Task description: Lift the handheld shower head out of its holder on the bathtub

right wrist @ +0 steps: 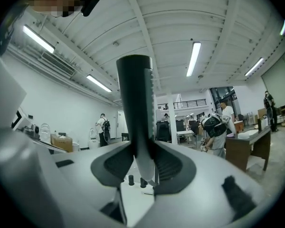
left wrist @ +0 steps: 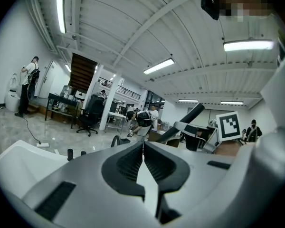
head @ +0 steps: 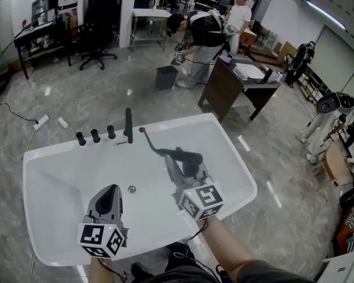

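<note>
Fingers of the left gripper are pressing together with nothing between them, the hand hovering roughly level above the white oval bathtub. Further right, the right gripper is clamping the black cylindrical handheld shower head, holding it over the tub, apart from the black rim fittings.

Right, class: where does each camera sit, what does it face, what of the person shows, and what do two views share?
Head view: on the head, steeply down at the bathtub; left gripper, right gripper and a forearm show.
Left gripper view: on that gripper, facing level across the floor; its shut fingers.
Right gripper view: likewise level; fingers clamp the shower head.
Shared: all show the shower head.
</note>
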Demonstrator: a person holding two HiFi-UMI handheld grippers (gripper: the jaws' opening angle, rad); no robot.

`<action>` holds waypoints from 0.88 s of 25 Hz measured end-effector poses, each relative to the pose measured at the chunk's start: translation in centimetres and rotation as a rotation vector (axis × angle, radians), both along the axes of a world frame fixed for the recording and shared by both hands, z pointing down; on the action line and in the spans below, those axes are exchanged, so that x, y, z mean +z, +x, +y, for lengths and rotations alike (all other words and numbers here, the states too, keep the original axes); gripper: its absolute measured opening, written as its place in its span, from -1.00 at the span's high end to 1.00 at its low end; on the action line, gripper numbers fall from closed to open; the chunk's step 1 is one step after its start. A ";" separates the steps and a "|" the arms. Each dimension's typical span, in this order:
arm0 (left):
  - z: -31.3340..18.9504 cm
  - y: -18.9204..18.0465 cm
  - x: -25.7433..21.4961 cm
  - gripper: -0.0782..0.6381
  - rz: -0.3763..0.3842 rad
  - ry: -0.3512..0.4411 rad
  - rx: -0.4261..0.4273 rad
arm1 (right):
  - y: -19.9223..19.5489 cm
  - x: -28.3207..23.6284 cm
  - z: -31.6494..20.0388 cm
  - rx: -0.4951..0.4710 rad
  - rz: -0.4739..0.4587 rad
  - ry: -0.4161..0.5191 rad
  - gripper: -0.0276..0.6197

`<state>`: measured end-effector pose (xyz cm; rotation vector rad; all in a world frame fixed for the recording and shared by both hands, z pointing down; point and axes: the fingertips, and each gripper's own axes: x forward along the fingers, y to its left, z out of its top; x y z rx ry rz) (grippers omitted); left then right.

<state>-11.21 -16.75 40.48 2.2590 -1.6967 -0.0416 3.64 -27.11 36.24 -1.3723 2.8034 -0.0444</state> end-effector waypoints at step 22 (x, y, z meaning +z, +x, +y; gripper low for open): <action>15.1 -2.0 -3.7 0.73 0.007 0.056 0.183 | -0.6 -2.2 20.1 0.121 0.009 0.036 0.48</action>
